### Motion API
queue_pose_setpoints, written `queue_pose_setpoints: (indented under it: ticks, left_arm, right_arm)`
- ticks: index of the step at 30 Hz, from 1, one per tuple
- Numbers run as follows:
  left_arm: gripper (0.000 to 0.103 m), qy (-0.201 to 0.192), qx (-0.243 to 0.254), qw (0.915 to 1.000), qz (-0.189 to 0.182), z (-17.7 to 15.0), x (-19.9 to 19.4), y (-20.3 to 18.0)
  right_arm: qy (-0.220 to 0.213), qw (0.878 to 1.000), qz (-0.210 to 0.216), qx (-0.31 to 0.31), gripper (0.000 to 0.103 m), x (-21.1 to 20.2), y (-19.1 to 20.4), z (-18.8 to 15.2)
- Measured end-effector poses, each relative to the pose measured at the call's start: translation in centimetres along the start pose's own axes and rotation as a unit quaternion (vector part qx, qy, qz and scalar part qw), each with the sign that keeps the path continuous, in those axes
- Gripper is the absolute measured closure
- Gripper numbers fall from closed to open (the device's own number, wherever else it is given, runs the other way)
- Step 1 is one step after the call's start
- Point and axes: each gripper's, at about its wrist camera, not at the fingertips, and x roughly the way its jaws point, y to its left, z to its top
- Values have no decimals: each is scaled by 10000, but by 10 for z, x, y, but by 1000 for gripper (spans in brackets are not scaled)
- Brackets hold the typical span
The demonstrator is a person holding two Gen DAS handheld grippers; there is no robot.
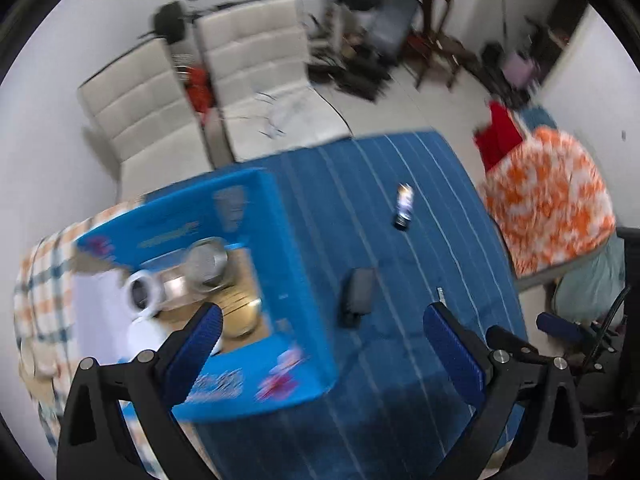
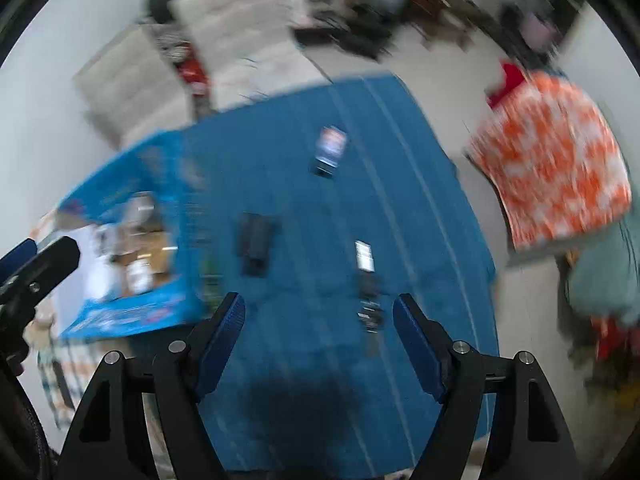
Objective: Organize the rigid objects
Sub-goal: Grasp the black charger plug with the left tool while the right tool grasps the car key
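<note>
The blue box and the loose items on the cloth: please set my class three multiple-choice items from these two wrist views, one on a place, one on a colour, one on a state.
1. Where is the black rectangular device relative to the blue box?
A. Inside the box
B. On the blue striped cloth beside the box
C. On the white chair

2. What colour are the pads on the left gripper?
A. Blue
B. Red
C. Yellow

3. What state is the right gripper in?
A. Shut on the small can
B. Shut on nothing
C. Open, holding nothing

Answers:
1 B, the device lies on the blue striped cloth just outside the box wall.
2 A, both pads show blue against black fingers.
3 C, its jaws stand wide apart with only cloth between; the small can lies farther off.
</note>
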Motion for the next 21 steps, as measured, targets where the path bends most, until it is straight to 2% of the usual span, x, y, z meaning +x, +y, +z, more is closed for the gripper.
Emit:
queue_pose_setpoints:
  ticks: [2, 6, 8, 10, 14, 16, 18, 20, 21]
  left_arm:
    - [0, 356, 292, 9989, 37, 15, 40, -28]
    - [1, 1048, 521, 9930, 170, 24, 109, -55]
    - [7, 1415, 612, 9878, 237, 24, 142, -65]
    - [10, 1761, 716, 9811, 349, 21, 169, -75]
    - [10, 2107, 747, 9733, 514, 15, 202, -82]
    - [21, 2193, 737, 9712, 575, 11, 212, -83]
    - [51, 2325, 737, 9679, 603, 7, 221, -83]
    - [60, 2468, 735, 9643, 624, 1, 230, -84]
    - [61, 2410, 715, 9661, 590, -1, 230, -84]
  right_arm:
    - [246, 9994, -31, 240, 24, 27, -24, 7]
    - [672, 9959, -73, 600, 24, 87, -59, 13]
    - [925, 9930, -68, 731, 24, 119, -68, 13]
    - [1089, 9907, -42, 818, 24, 139, -74, 13]
    - [1287, 9875, 24, 904, 25, 165, -75, 10]
    - [1361, 9869, -9, 869, 27, 172, -71, 9]
    - [1416, 9870, -126, 756, 30, 180, -64, 5]
    - [1577, 9846, -305, 692, 41, 191, -59, -2]
    - [1459, 9865, -400, 633, 43, 189, -56, -2]
